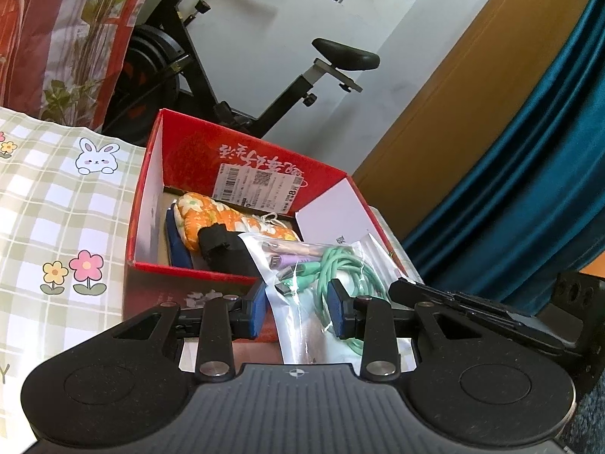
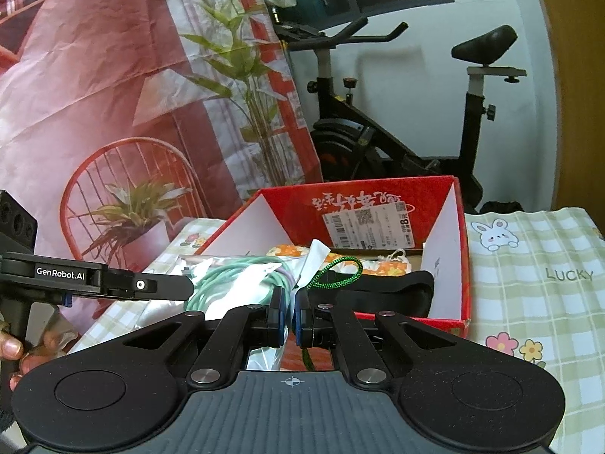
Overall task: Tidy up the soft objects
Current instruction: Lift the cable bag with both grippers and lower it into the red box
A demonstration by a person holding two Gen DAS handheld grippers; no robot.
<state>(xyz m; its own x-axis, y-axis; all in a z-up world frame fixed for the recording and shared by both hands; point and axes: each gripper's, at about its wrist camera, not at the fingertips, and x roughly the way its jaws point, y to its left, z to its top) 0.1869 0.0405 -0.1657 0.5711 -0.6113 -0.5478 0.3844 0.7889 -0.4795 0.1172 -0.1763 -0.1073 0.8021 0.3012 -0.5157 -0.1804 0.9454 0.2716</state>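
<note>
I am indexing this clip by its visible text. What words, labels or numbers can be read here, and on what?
"GenRobot.AI": side of the left claw tool.
"LUCKY": checked cloth.
"8": large digit on the white shipping label inside the red box; its barcode, QR code and fine print are too small to read.
White brush lettering on the box's back wall: not legible to me.
</note>
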